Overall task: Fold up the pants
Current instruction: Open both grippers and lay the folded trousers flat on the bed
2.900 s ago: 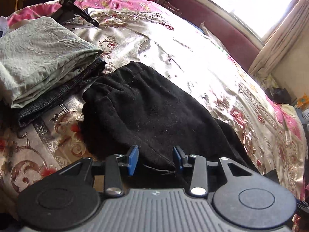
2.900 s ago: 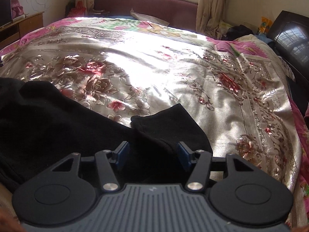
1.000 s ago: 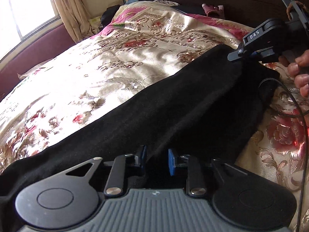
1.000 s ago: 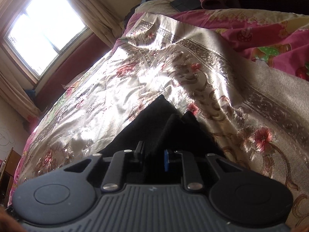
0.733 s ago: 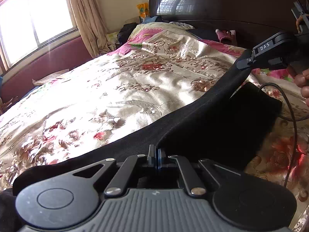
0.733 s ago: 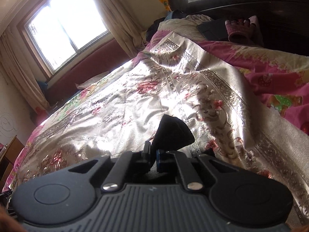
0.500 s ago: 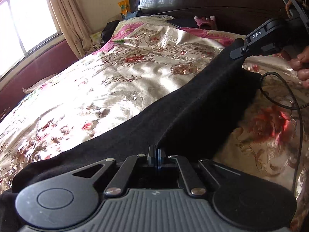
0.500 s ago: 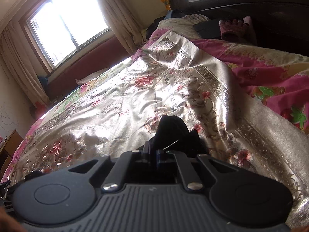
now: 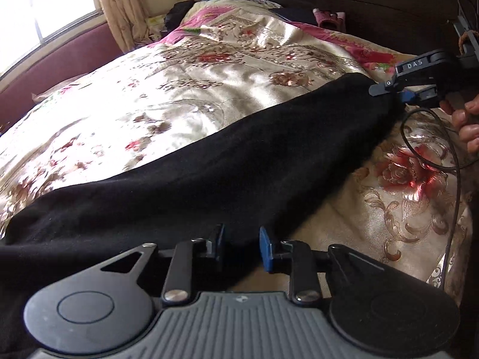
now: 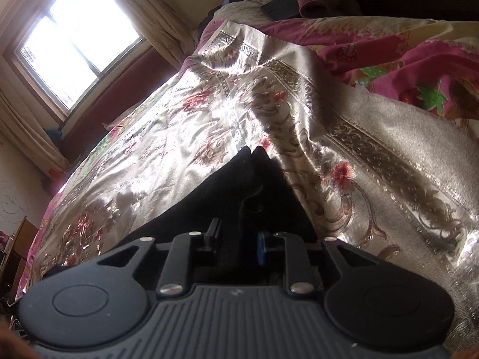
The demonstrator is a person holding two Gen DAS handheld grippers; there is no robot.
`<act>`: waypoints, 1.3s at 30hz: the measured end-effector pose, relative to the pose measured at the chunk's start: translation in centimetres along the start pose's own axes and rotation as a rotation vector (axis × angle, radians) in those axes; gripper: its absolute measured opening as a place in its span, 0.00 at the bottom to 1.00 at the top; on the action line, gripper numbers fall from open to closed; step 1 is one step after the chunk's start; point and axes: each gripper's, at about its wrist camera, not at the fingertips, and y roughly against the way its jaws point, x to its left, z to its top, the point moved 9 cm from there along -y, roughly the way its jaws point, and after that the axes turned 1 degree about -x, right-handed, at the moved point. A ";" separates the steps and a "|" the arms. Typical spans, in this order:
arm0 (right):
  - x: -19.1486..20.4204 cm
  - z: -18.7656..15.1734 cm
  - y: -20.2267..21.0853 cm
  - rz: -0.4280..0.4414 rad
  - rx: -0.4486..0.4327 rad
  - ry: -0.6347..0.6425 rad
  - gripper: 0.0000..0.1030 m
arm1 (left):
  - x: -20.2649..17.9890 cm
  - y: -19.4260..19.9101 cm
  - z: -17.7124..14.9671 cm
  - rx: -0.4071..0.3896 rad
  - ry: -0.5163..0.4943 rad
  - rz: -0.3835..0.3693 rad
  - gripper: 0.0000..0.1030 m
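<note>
Black pants [image 9: 239,161] lie stretched in a long band across the gold floral bedspread [image 9: 179,95], from lower left to upper right. My left gripper [image 9: 242,242] sits at their near edge. Its jaws are opening, and black cloth lies loose between the blue pads without being pressed. In the left wrist view my right gripper [image 9: 389,92] is at the far end of the band, held by a hand [image 9: 467,125]. The right wrist view shows that end of the pants [image 10: 251,185] as a pointed shape. The right gripper [image 10: 238,239] is opening, with cloth slack between its fingers.
A dark headboard [image 9: 374,9] runs behind the bed, with a pink quilt [image 10: 404,59] and a pink knitted item [image 9: 327,18] near it. A black cable [image 9: 419,137] loops over the bedspread by the hand. A bright window [image 10: 77,42] with curtains is on the far side.
Both grippers were shut on the pants, holding them raised off the bed. Now both sets of jaws stand apart and the pants lie flat on the bedspread.
</note>
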 end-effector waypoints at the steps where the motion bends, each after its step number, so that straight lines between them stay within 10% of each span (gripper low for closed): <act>1: 0.0 0.0 -0.1 -0.007 0.005 -0.001 0.37 | 1.3 0.8 -0.7 0.000 0.041 0.031 0.54; 16: 10.7 -7.7 1.2 0.086 0.126 0.193 0.55 | 25.8 11.4 -15.2 -0.011 0.811 0.423 0.62; 25: 22.4 -15.7 -1.2 0.268 0.272 0.506 0.53 | 31.8 12.3 -18.0 -0.103 1.091 0.423 0.58; 39: 26.4 -18.4 -3.3 0.301 0.319 0.561 0.54 | 31.7 11.8 -19.4 -0.009 1.349 0.333 0.48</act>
